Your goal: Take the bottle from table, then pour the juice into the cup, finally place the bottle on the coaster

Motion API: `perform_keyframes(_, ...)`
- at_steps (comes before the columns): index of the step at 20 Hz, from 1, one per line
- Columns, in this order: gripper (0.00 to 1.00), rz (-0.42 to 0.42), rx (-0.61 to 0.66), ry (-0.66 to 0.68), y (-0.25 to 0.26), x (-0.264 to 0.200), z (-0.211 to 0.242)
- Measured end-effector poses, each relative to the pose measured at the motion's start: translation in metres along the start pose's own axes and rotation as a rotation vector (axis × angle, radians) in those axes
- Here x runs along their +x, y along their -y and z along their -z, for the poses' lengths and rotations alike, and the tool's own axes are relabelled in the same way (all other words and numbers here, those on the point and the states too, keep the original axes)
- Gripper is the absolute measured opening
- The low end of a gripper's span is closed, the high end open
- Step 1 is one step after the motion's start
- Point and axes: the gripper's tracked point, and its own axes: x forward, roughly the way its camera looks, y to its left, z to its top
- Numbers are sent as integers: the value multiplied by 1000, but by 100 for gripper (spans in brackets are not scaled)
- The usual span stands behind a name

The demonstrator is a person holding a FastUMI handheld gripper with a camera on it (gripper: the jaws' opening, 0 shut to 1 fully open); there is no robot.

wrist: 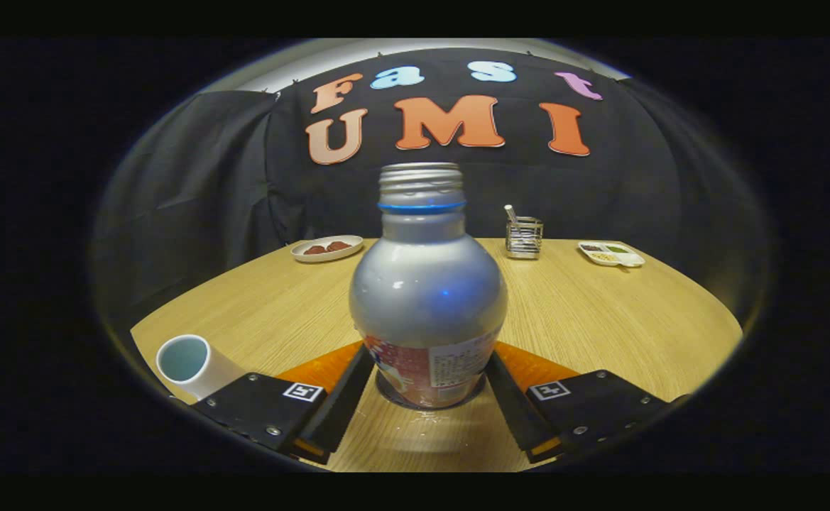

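Low, close, forward along the jaws.

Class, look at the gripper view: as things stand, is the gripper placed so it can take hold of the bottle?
Probably yes. The bottle stands upright between the gripper fingers, which flank its lower body on both sides with nothing between. Whether they already press on it is unclear. The cup sits off to the side, out of the way.

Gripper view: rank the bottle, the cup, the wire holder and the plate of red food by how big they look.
1. Bottle, between the fingers, nearest the camera.
2. Cup, beside the gripper.
3. Plate and wire holder: far, similar, unranked.
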Motion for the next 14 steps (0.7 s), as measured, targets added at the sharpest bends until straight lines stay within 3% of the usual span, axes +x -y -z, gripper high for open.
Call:
perform_keyframes(2, 98, -6, 28, 28, -1, -17, -9)
perform_keyframes(6, 98, -25, 47, 76, 4, -56, -18)
perform_keyframes(14, 98, 56, -15, 138, 64, -116, -7)
